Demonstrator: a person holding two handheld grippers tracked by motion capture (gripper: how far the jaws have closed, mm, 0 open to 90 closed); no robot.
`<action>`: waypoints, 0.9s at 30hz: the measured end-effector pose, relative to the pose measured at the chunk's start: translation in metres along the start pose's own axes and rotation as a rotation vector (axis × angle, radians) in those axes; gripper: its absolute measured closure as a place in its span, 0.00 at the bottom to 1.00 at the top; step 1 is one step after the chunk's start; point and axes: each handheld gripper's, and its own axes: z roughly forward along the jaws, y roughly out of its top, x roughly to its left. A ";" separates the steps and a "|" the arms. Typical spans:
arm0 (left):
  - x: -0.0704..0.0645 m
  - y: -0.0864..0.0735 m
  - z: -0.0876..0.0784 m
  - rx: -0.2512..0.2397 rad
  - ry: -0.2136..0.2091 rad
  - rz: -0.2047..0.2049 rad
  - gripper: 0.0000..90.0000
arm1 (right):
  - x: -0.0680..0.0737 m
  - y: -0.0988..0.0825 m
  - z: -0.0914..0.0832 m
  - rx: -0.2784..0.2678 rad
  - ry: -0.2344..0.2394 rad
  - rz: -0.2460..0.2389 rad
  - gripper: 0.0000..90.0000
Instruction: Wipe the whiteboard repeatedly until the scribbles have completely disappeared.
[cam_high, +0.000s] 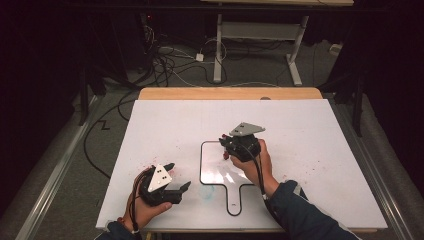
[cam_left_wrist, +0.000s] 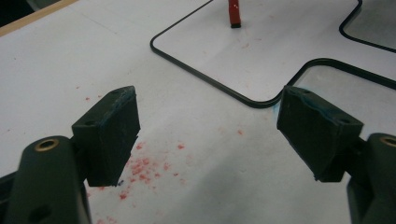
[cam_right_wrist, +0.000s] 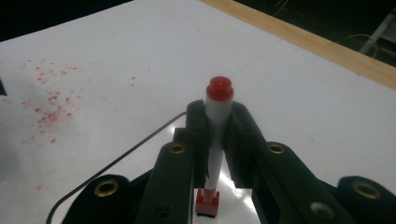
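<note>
Pinching a slim white marker (cam_right_wrist: 215, 140) with a round red end, my right gripper (cam_right_wrist: 218, 126) hovers over the glossy black-rimmed board (cam_high: 212, 172); my left gripper (cam_left_wrist: 208, 133) gapes, blocky rubber pads spread.

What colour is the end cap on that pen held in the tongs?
Red, on a white pen; the cap shows best in the right gripper view.

Marker (cam_right_wrist: 218, 140): white barrel, red cap at upper end, red-and-black tip end down. Held upright over small whiteboard (cam_high: 215, 172), black-rimmed with handle tab, lying flat near front edge of surface.
</note>
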 end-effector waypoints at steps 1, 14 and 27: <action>0.000 0.000 0.000 0.001 0.000 0.000 0.23 | 0.001 -0.001 -0.001 -0.004 0.014 -0.014 0.90; 0.000 0.000 0.000 0.002 0.001 0.012 0.23 | 0.019 -0.005 -0.004 -0.025 0.085 -0.066 0.90; 0.000 -0.002 -0.003 0.006 0.003 0.008 0.23 | -0.006 -0.009 -0.009 -0.024 -0.023 -0.065 0.90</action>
